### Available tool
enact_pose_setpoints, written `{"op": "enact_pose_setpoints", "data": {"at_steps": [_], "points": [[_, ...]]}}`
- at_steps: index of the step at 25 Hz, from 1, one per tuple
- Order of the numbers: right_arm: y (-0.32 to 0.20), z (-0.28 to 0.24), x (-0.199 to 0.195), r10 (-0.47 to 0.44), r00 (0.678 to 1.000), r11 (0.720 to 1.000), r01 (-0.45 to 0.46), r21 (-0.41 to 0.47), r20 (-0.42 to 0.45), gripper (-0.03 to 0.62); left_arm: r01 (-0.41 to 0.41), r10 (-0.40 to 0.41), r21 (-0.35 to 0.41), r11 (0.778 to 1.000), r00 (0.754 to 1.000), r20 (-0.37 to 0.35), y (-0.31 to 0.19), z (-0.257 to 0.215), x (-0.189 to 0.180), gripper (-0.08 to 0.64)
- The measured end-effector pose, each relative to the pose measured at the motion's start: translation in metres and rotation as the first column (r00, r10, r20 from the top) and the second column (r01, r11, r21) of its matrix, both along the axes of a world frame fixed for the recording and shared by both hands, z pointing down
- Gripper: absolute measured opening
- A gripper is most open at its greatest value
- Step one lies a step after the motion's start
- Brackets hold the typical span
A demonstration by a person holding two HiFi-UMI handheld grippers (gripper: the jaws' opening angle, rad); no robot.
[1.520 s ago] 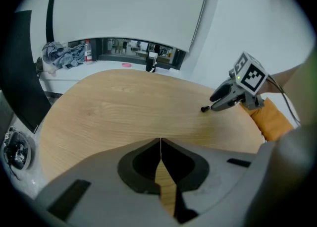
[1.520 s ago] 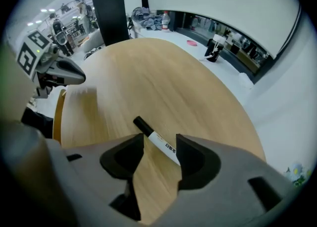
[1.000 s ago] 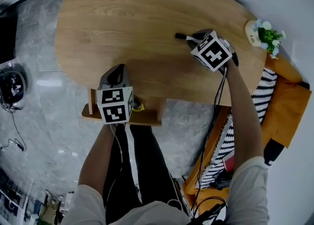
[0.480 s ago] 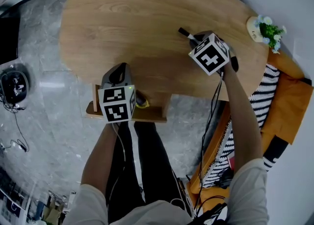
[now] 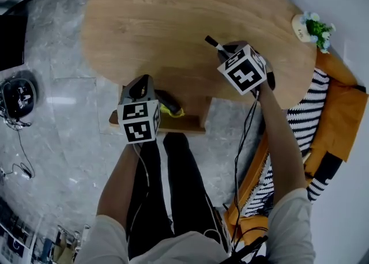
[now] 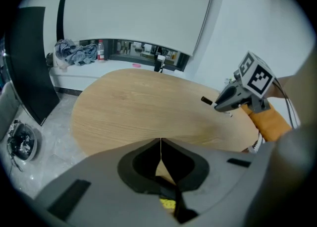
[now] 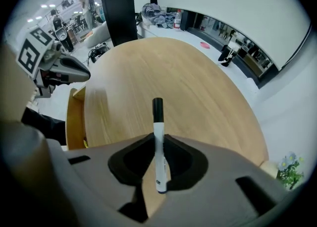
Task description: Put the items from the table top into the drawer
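Note:
My right gripper [image 7: 157, 139] is shut on a white marker pen [image 7: 158, 137] with a black cap, having just closed on it. It holds the pen just above the oval wooden table [image 5: 173, 21], near the right front edge, with the pen [image 5: 212, 42] pointing up-left. Below the table's front edge a wooden drawer [image 5: 190, 123] stands open. A yellow item [image 5: 173, 110] and a black item [image 5: 164, 97] lie inside. My left gripper [image 5: 141, 84] hovers over the drawer's left part. Its jaws [image 6: 160, 144] meet at the tips with nothing between them.
A small pot of flowers [image 5: 314, 29] stands at the table's far right edge. An orange seat [image 5: 337, 113] with a black-and-white striped cloth [image 5: 294, 121] is on the right. A black device [image 5: 14, 98] with cables lies on the grey floor to the left. The person's legs are below the drawer.
The pen lay flat on the table; now it is tilted in my right gripper, which has shifted toward the drawer. My left gripper moved left, uncovering the drawer's contents.

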State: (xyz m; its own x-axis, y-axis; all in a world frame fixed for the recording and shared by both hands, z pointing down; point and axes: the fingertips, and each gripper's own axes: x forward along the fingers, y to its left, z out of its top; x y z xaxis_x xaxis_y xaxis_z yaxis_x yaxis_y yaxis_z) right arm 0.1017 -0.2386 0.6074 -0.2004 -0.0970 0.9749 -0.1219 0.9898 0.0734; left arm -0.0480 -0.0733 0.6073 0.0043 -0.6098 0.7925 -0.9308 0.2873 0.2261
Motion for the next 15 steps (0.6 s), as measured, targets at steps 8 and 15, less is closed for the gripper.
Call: {"op": "enact_pose_setpoints", "data": {"at_steps": [8, 15], "points": [[0.071, -0.012, -0.029, 0.019, 0.999, 0.999, -0.018, -0.027, 0.034, 0.055, -0.012, 0.012, -0.026, 1.000, 1.000, 0.000, 0.055, -0.005, -0.020, 0.011], [0.145, -0.018, -0.060, 0.010, 0.995, 0.995, 0.000, -0.097, 0.099, 0.055, -0.015, 0.015, -0.060, 0.998, 1.000, -0.013, 0.093, -0.003, -0.034, 0.011]]}}
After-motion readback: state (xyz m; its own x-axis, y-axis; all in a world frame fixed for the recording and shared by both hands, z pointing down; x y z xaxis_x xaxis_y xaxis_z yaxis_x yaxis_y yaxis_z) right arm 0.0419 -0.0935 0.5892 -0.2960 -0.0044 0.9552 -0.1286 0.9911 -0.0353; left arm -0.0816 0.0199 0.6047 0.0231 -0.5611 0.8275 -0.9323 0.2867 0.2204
